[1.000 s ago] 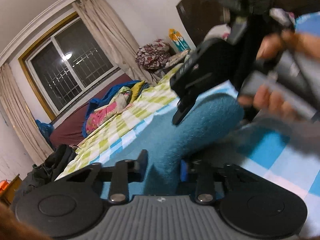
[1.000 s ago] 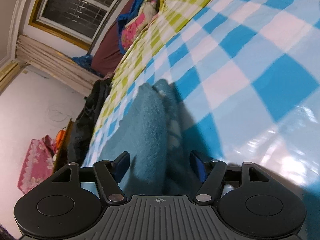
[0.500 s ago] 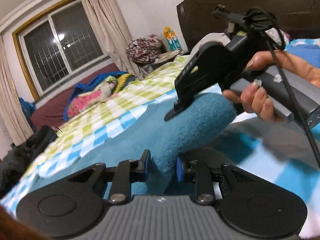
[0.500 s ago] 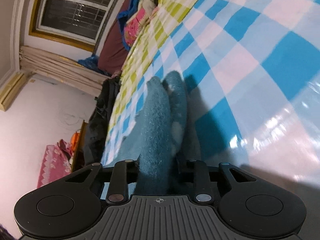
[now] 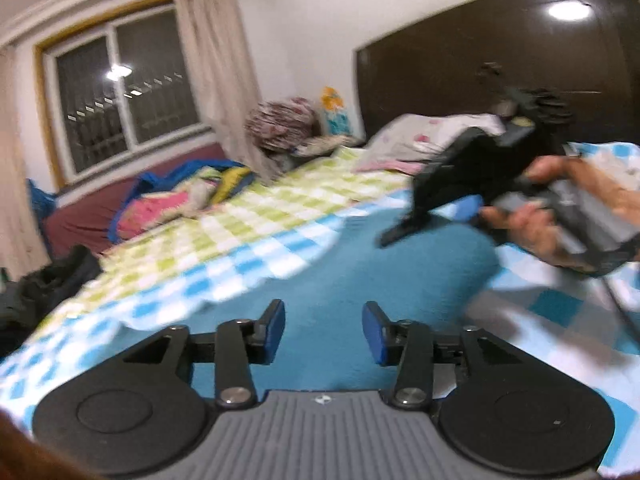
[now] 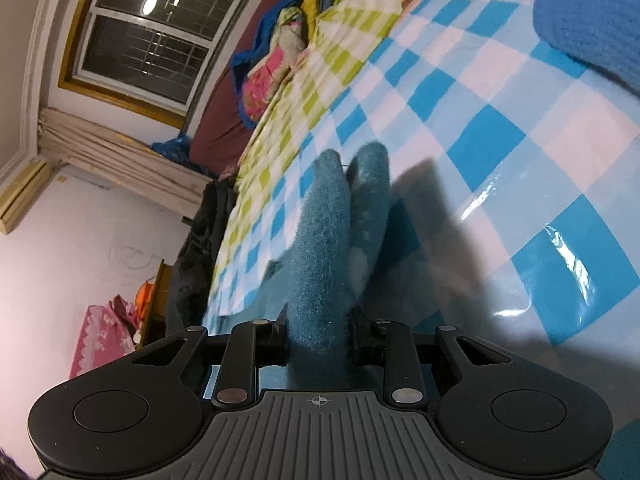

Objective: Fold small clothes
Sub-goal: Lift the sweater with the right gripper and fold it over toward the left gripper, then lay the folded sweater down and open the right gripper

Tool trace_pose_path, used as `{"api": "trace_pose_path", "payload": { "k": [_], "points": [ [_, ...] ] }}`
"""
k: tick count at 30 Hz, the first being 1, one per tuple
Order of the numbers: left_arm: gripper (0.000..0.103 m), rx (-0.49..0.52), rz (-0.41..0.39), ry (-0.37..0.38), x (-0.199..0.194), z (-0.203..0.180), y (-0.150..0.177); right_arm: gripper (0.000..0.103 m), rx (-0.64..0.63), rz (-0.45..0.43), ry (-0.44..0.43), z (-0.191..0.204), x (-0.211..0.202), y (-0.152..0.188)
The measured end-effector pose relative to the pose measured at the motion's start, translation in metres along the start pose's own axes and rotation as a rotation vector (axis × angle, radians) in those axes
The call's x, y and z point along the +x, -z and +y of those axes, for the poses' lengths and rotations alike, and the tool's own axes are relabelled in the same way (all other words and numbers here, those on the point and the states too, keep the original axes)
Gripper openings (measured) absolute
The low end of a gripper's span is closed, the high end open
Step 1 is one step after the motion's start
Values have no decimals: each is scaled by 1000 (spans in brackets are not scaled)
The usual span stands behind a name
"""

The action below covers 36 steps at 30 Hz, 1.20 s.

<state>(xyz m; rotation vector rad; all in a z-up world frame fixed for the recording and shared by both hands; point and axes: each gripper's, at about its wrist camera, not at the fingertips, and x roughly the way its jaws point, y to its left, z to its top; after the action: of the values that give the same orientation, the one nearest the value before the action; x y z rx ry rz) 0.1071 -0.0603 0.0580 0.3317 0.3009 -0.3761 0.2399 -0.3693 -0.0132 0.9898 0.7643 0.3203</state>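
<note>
A fuzzy teal garment lies on the blue-and-white checked sheet of the bed. My left gripper hovers just above its near part, jaws opening. The cloth shows between the blue pads, which do not press on it. My right gripper is shut on a raised fold of the same teal garment, which stands up from the jaws. In the left wrist view that right gripper is blurred at the garment's far right edge, held by a hand.
A darker blue knitted item lies on the sheet farther right. Pink and yellow bedding is heaped by the window, a pillow rests against the dark headboard, and dark clothes hang at the bed's left edge.
My left gripper has let go of the teal fold, opened and risen. My right gripper closed on the fold a second ago and has since lifted it across the sheet.
</note>
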Motion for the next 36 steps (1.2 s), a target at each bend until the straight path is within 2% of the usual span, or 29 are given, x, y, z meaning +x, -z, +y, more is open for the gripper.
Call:
{"api": "trace_pose_path", "payload": {
  "k": [4,8,11,13,17,23,28,32,36],
  "points": [
    [53,-36,-11,-143,23,30,6,25,-30,-11,-11,21,-11,3],
    [53,-30,43,-262,68,55,23,25,-66,-21,-23,52,-13,8],
    [52,-85,168,-223,98,71,42,25,-77,-26,-33,75,-8,10],
    [52,-135,173,-197,102,78,54,25,-70,-23,-51,90,1,11],
    [52,-203,161,-169,93,92,57,25,-72,-10,-81,124,29,19],
    [52,-204,136,-220,44,115,67,25,-112,49,-93,170,84,39],
    [52,-224,146,-266,10,135,82,25,-149,119,-49,197,141,75],
    [52,-278,136,-292,-5,155,90,26,-211,155,43,207,189,104],
    [52,-358,108,-302,-18,177,93,35,-242,221,89,206,224,123]
  ]
}}
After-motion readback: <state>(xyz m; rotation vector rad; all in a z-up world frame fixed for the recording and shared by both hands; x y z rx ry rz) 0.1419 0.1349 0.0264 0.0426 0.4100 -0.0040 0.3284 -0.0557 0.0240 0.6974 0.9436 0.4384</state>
